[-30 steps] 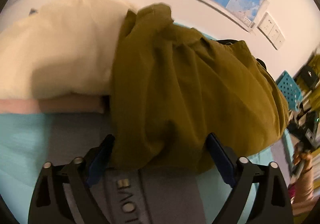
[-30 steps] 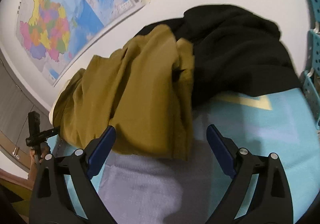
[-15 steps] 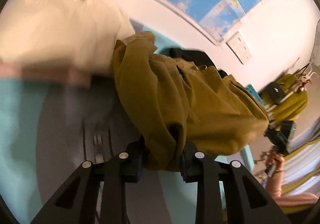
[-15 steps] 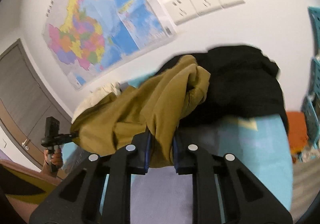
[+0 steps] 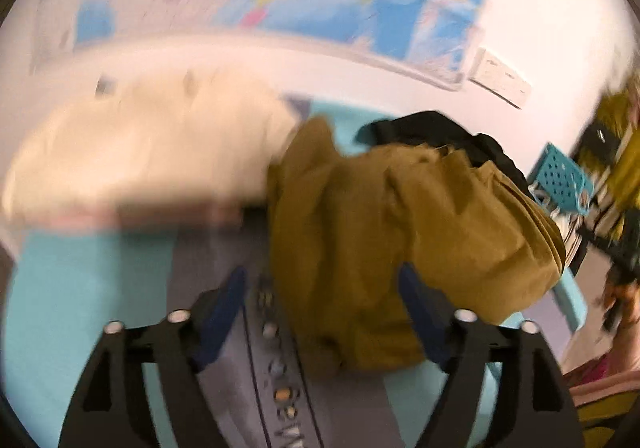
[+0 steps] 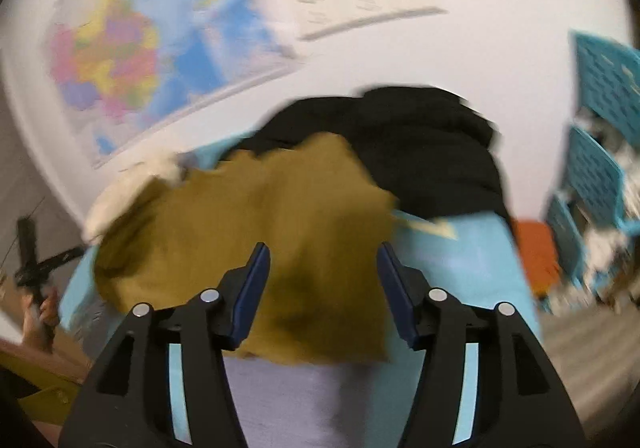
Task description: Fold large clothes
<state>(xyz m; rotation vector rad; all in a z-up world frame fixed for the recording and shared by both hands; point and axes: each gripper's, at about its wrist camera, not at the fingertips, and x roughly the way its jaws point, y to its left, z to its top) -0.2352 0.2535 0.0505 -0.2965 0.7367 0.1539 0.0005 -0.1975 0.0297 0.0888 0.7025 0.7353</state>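
An olive garment (image 5: 400, 240) lies crumpled in a heap on the teal surface (image 5: 80, 288), over a grey garment with lettering (image 5: 280, 388). My left gripper (image 5: 322, 288) hovers at the heap's near edge. Its jaws are opening, and the cloth bulges between the blue pads (image 5: 224, 304) without being pinched. In the right wrist view the same olive garment (image 6: 240, 232) spreads under my right gripper (image 6: 324, 276). Those jaws are opening too, with cloth behind the gap and neither pad pressing on it. Both views are blurred.
A cream pile (image 5: 140, 151) lies left of the heap and a black garment (image 6: 420, 151) behind it by the wall. Blue perforated baskets (image 6: 600, 87) stand at the right. A hand holding a black device (image 6: 36, 268) shows at the left edge. A map hangs on the wall.
Both grippers went from open around the olive garment to shut on its folds while rising. Now both sets of jaws stand apart again and the cloth sits loose.
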